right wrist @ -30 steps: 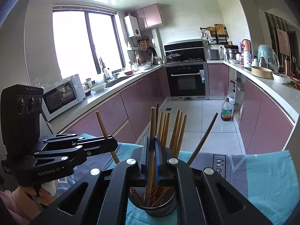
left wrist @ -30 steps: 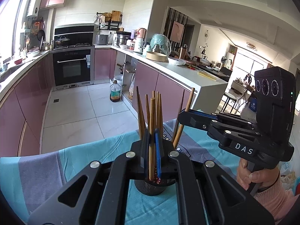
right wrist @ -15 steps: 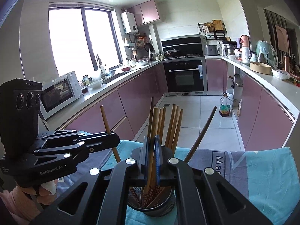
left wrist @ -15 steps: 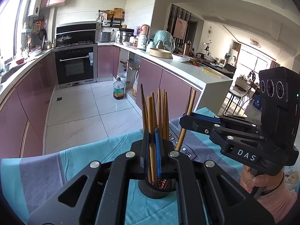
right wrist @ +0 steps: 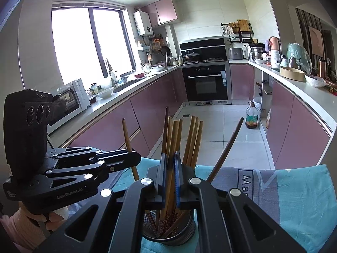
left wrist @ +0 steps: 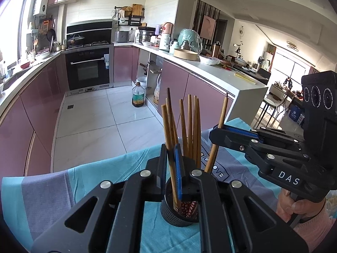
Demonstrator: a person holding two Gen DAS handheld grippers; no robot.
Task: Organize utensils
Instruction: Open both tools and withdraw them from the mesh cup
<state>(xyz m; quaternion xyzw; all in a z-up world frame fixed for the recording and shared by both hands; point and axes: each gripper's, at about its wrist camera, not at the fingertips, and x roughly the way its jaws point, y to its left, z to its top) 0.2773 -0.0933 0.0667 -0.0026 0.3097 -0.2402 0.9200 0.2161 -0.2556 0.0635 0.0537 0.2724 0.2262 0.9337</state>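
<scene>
Both grippers are over the holder now, a dark mesh cup standing on the blue cloth at the table's near edge, already bristling with chopsticks. The left gripper has its jaws pinched nearly together on one chopstick, whose lower end dips inside the cup's rim. The right gripper is clamped just as tight on a chopstick of its own, its patterned end down among the others in the cup. In the right view the left gripper comes in from the side with its stick slanting through the tips. To do this well, I'd say, keep each stick close to upright, lower until the tip is well below the rim, then ease the jaws apart without jerking, so the stick drops against its neighbours and the light cup isn't tipped; one hand should let go at a time, since the two tools sit close and could knock each other. Against a second ago, the left gripper has slid in and sunk a little, so the cup sits nearer under it and the bundle looms larger, while the right has hardly budged and both grips look unchanged.
</scene>
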